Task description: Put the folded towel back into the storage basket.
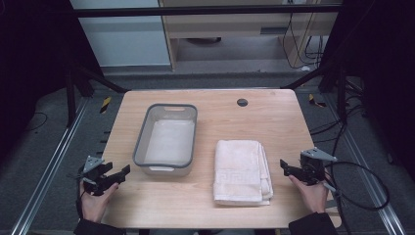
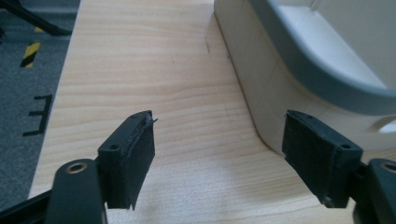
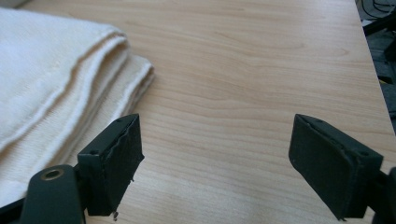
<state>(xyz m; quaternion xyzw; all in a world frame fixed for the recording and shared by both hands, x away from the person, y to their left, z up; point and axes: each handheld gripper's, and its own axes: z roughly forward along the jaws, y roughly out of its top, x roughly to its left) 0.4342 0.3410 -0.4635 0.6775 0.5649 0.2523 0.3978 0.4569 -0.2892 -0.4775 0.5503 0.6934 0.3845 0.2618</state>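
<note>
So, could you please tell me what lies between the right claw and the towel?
Nothing: in the high view a bare strip of table separates the open right claw from the folded towel; the right gripper view shows the same bare wood.

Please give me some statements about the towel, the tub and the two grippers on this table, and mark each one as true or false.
1. The folded towel lies inside the plastic tub. False: it lies on the table, beside the tub.
2. The left gripper is open, holding nothing. True.
3. The right gripper is shut on the towel. False: its jaws are open and apart from the towel.
4. The tub has a grey rim. True.
5. The tub is to the left of the towel in the high view. True.
</note>
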